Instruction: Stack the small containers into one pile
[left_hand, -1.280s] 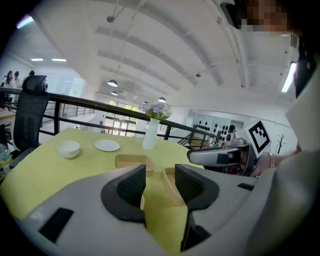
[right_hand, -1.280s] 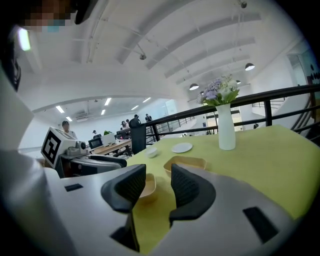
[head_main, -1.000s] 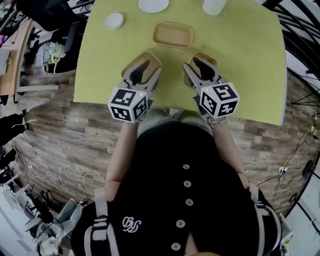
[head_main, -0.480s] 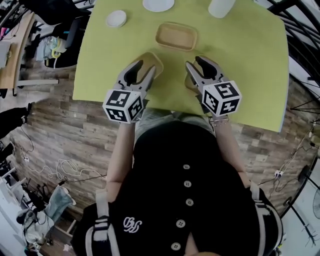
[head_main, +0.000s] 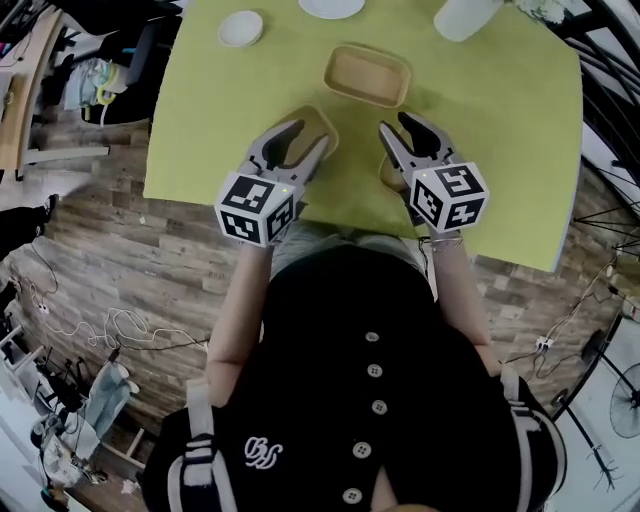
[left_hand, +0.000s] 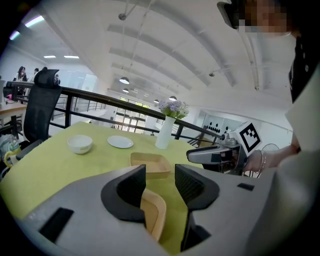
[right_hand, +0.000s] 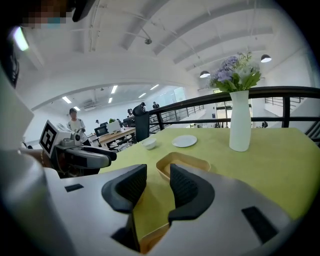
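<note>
Three tan, shallow containers lie on the green table (head_main: 500, 150). One container (head_main: 367, 75) sits alone past both grippers and shows in both gripper views (left_hand: 150, 165) (right_hand: 182, 165). My left gripper (head_main: 303, 137) (left_hand: 160, 175) is open and hangs over a second container (head_main: 322, 118), whose rim (left_hand: 152, 212) shows below the gap between the jaws. Over the third container (head_main: 386, 172) (right_hand: 150, 240) my right gripper (head_main: 400, 128) (right_hand: 158, 172) is open, jaws a little apart, with nothing between them. Most of that container is hidden under the gripper.
At the table's far side stand a small white bowl (head_main: 241, 27) (left_hand: 80, 144), a white plate (head_main: 331, 6) (left_hand: 120, 142) and a white vase with flowers (left_hand: 164, 132) (right_hand: 240, 125). A black railing and an office chair (left_hand: 42, 107) lie beyond the table.
The head view has shifted a little. Both grippers stay over the same two containers with their jaws apart.
</note>
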